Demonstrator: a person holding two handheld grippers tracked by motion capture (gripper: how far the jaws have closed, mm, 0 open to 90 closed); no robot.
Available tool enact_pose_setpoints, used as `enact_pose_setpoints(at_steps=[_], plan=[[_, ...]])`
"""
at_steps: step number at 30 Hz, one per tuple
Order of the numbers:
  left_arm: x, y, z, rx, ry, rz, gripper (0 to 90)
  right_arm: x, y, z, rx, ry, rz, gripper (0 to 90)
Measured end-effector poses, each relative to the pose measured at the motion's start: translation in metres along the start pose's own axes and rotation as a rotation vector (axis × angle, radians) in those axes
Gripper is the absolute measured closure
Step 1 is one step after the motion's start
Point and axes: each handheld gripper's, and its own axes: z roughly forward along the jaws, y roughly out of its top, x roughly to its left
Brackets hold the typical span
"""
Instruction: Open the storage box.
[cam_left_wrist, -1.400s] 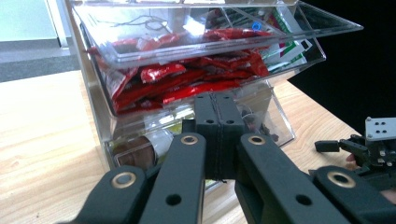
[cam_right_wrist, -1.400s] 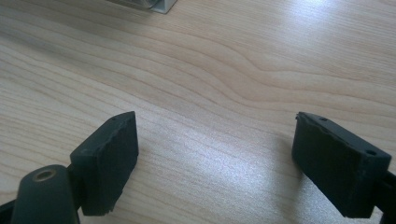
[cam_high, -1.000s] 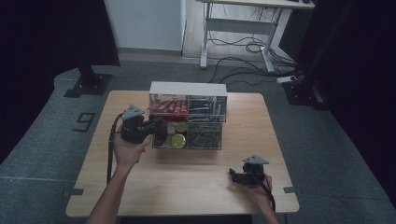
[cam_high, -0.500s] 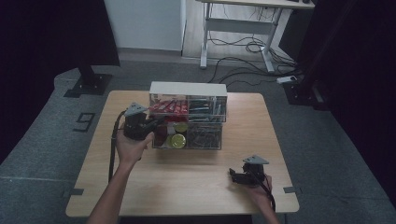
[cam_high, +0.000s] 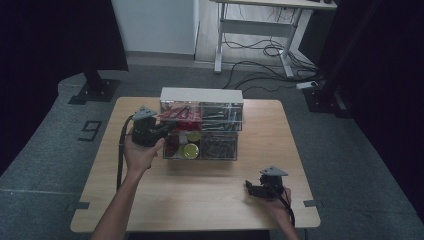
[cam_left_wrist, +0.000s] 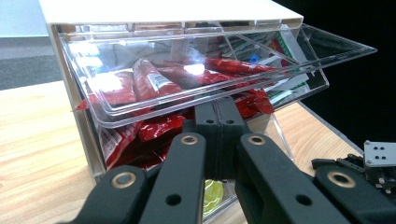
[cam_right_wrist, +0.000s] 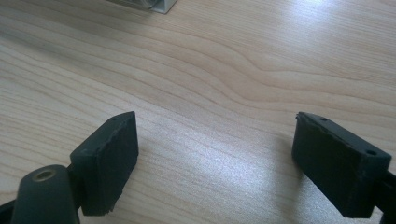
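My left gripper (cam_left_wrist: 217, 122) pressed together, nothing between jaws, tips at front edge of tilted-open upper left clear drawer (cam_left_wrist: 196, 70) of organizer (cam_high: 201, 123), mid-table. Red sachets (cam_left_wrist: 154, 81) inside drawer. My right gripper (cam_right_wrist: 215, 158) spread wide, low over bare wooden table (cam_right_wrist: 224, 60), well apart from organizer.

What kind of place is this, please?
Probably a lab or recording room rather than a home: dark curtains surround a lone wooden table, a desk frame with loose cables stands behind, and a clear drawer organiser holds packets.
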Motion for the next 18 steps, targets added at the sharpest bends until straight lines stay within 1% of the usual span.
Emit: enact_pose_setpoints(at_steps=[8,13,18], plan=[[-0.002,0.010,-0.002,-0.012,0.004,0.005,90.0,0.000,0.000,0.000,0.000,0.000,-0.001,14.4],[-0.002,0.018,-0.003,-0.027,0.007,0.008,90.0,0.000,0.000,0.000,-0.001,0.000,-0.001,14.4],[-0.002,0.024,-0.003,-0.031,0.009,0.007,90.0,0.000,0.000,0.000,-0.001,0.000,-0.001,14.4]])
